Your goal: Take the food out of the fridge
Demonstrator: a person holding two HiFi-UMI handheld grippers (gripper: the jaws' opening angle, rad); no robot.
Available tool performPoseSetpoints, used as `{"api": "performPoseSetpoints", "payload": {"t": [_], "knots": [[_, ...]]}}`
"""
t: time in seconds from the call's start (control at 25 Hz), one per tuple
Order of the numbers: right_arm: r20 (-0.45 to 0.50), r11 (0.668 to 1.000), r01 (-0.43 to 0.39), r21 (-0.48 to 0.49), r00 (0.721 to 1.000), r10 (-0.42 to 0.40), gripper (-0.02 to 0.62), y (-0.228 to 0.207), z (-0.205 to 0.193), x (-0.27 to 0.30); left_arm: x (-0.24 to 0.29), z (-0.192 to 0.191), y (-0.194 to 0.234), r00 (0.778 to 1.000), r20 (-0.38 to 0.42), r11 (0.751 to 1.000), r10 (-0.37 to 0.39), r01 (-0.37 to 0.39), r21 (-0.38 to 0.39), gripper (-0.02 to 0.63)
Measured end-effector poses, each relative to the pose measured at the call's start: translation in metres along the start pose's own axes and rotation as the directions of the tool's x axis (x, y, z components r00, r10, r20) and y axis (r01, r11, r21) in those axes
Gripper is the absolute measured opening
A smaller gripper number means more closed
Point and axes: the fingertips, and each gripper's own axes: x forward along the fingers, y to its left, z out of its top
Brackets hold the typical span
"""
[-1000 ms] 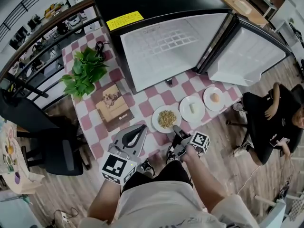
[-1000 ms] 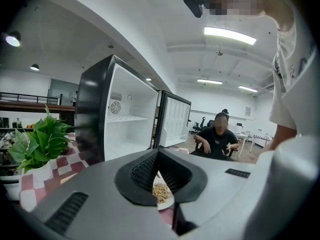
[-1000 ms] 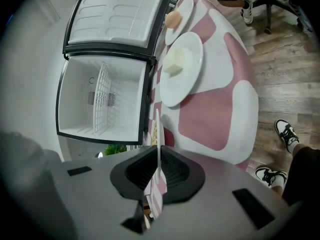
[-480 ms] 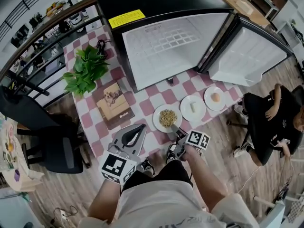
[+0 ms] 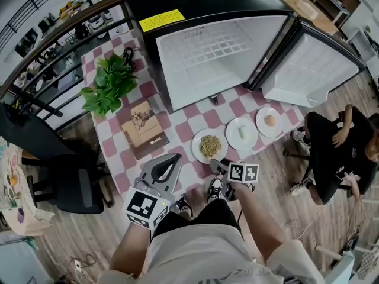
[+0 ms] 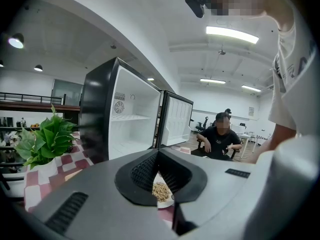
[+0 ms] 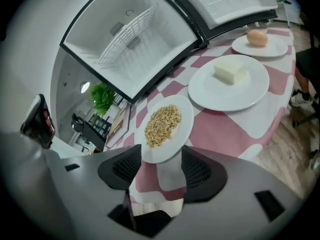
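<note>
The right gripper (image 7: 159, 160), whose jaws had just been opening and stood loose about the rim of the round white plate of tan grains (image 7: 162, 126), had apparently released it on the pink-checked table (image 5: 177, 129) at 6 o'clock of the open black fridge (image 5: 213, 58), while the left gripper (image 6: 159, 151) idled with jaws together, empty.

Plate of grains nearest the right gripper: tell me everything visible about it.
A round white plate, ceramic by its look, carries a tan heap of grain-like flakes at its centre. It lies flat on the pink-and-white checked tablecloth, leftmost of three plates in the head view, before the open fridge. Its near rim sits between the right gripper's jaws, which have just been opening; the pads look clear of it.
</note>
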Motion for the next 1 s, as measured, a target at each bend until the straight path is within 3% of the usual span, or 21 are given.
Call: {"api": "performPoseSetpoints", "payload": {"t": [0.2,0.32,0.36,0.48,0.52,0.8,1.0], "knots": [[-0.064,0.993,0.1,-0.067,0.993,-0.104,0.242,-0.007,-0.005,-0.005,0.0,0.002,-0.004,1.0,0.003,1.0,-0.009,0.009,0.006,0.002],[-0.042,0.992,0.114,-0.063,0.992,-0.117,0.241,-0.006,0.001,-0.016,0.002,0.006,-0.008,1.0,0.009,1.0,-0.019,0.019,0.014,0.002],[-0.017,0.992,0.118,-0.048,0.993,-0.119,0.228,-0.006,0.006,-0.022,0.002,0.008,-0.009,1.0,0.012,1.0,-0.023,0.023,0.017,0.002],[0.09,0.989,0.143,-0.025,0.986,-0.14,0.069,-0.007,0.024,-0.044,0.004,0.014,-0.014,0.999,0.023,0.999,-0.035,0.034,0.026,0.002],[0.125,0.988,0.148,-0.03,0.982,-0.143,0.053,-0.007,0.03,-0.051,0.006,0.016,-0.015,0.999,0.027,0.999,-0.041,0.04,0.029,0.002],[0.345,0.985,0.139,-0.106,0.934,-0.095,0.023,0.017,0.07,-0.106,0.019,0.041,-0.029,0.994,0.071,0.995,-0.083,0.078,0.065,0.002],[0.514,0.964,0.16,-0.213,0.857,-0.029,0.021,0.055,0.107,-0.162,0.026,0.062,-0.037,0.988,0.106,0.991,-0.113,0.104,0.09,0.002]]}}
